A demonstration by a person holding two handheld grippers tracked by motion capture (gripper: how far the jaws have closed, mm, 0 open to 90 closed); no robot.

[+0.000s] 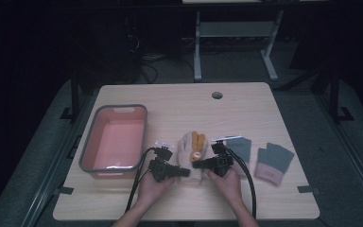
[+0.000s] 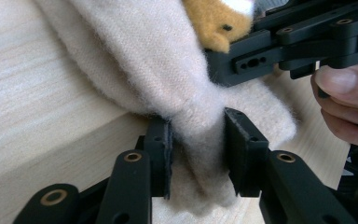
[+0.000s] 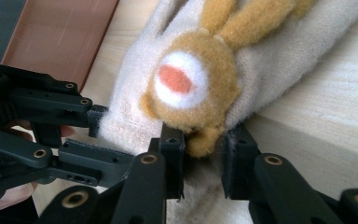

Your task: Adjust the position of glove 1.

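pale wooden table [image 1: 179,101], dark room

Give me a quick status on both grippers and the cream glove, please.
Left gripper shut on cream glove cuff edge. Right gripper shut on the opposite edge, by the orange plush animal. Glove flat on table. Nothing in the way; pink bin alongside.

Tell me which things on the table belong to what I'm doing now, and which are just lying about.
In the job:
- cream mitten with the orange bunny
- left hand-held gripper, shut on its cuff
- right hand-held gripper, shut on its cuff

Lying about:
- pink basin with grey rim
- two grey fingerless gloves with pink cuffs
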